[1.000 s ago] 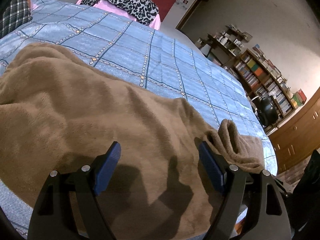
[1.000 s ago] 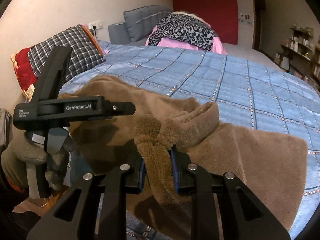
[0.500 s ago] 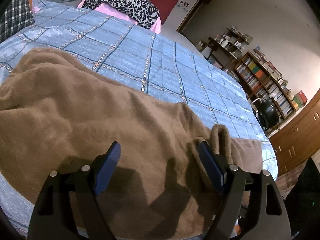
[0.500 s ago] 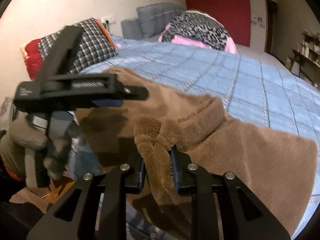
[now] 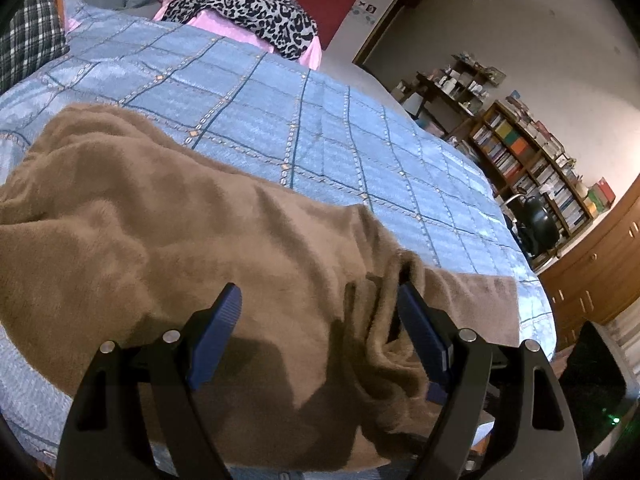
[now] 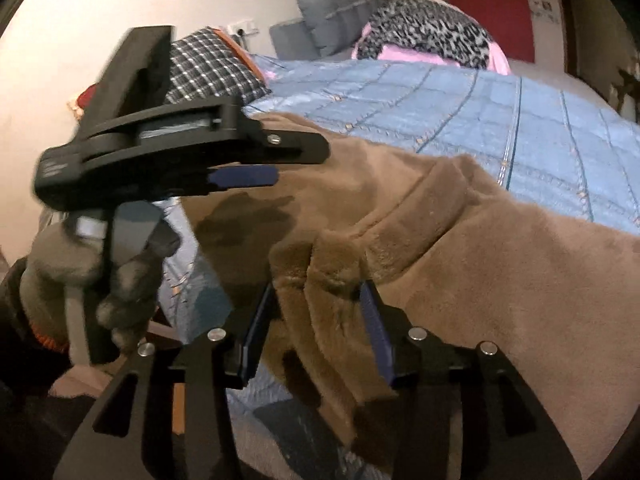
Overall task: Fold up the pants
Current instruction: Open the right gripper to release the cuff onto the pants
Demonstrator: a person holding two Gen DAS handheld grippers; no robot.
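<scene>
The brown fleece pants (image 5: 168,216) lie spread across the blue checked bedspread (image 5: 280,92), and show in the right wrist view (image 6: 500,264) too. My left gripper (image 5: 316,300) is open and hovers just over the fabric, a raised fold near its right finger. My right gripper (image 6: 316,296) has its jaws parted around a bunched fold of the pants' edge (image 6: 320,272), which still sits between the pads. The left gripper, held in a gloved hand, shows at the left in the right wrist view (image 6: 240,168).
A plaid pillow (image 6: 208,68) and a leopard-print and pink pile (image 5: 248,12) lie at the head of the bed. Bookshelves (image 5: 532,164), a black chair (image 5: 536,228) and wooden cabinets (image 5: 600,272) stand beyond the bed's far side.
My right gripper's jaws have opened from a tight pinch on the fold. The raised fold has sunk lower. The left gripper has moved closer over the pants.
</scene>
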